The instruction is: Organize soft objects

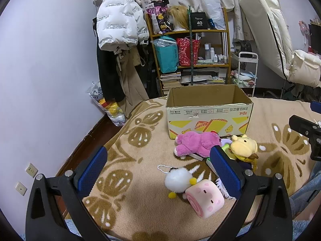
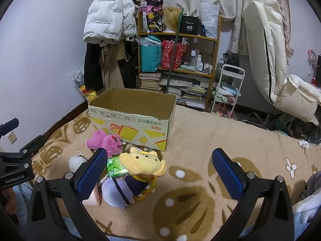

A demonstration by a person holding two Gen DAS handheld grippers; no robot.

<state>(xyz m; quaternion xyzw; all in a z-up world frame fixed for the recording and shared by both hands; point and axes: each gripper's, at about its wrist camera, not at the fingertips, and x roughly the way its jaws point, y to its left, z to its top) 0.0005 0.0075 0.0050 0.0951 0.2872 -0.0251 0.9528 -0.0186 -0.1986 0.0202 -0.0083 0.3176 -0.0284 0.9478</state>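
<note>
Blue ribbed pads are lining both fingers of the left gripper (image 1: 158,170), which is hovering above the blanket (image 1: 140,217) with its fingers spread wide and gripping nothing. Lying between and below those fingers are a pink roll-shaped plush (image 1: 204,200) and, touching its upper left side, a white fluffy ball toy (image 1: 177,177) with a bead chain. The right gripper (image 2: 158,172) is likewise standing released and empty over a bare stretch of the same brown-patterned blanket.

Just beyond the left gripper's right finger, a yellow plush animal (image 1: 243,145) is sitting upright, leaning against a green packet (image 2: 116,165) that is lying flat. In the right wrist view, a lavender plush (image 2: 117,192) is lying in front of the yellow animal, touching it. A pink bear (image 1: 196,143) is lying on its side just behind the packet, near the front wall of the box.

The cardboard box (image 1: 208,118) is standing open on the blanket behind the toys, its visible interior showing only bare cardboard. All soft toys are lying outside the box, clustered at its front left corner as seen from the right wrist.

Behind the bed, a wooden shelf (image 1: 200,31) is holding bags, bottles and stacked books. A white padded jacket (image 1: 118,20) is hanging beside it against the wall.
</note>
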